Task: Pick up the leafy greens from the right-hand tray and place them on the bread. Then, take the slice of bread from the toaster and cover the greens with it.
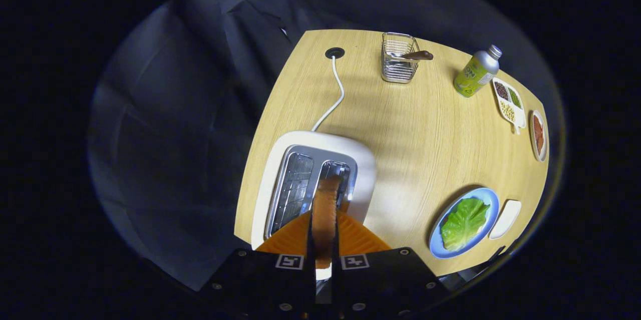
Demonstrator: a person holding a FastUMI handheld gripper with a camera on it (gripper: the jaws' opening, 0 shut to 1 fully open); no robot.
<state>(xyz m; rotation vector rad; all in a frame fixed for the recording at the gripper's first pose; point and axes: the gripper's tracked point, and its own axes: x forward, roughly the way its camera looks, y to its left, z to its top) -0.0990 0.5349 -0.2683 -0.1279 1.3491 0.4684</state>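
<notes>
Gripper [324, 232] clamping bread slice [325, 210] above toaster [310, 180] slot; lifting straight up advisable, then carrying to lettuce [464, 222].

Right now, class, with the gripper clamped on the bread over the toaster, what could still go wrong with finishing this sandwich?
1. The gripper pinches the bread slice by its thin faces above the toaster slot; it could slip or catch on the slot edge.
2. The leafy greens lie loose on the blue plate, so lowering the slice may nudge them off centre.
3. The white cord trails behind; tugging the toaster could drag it.
</notes>
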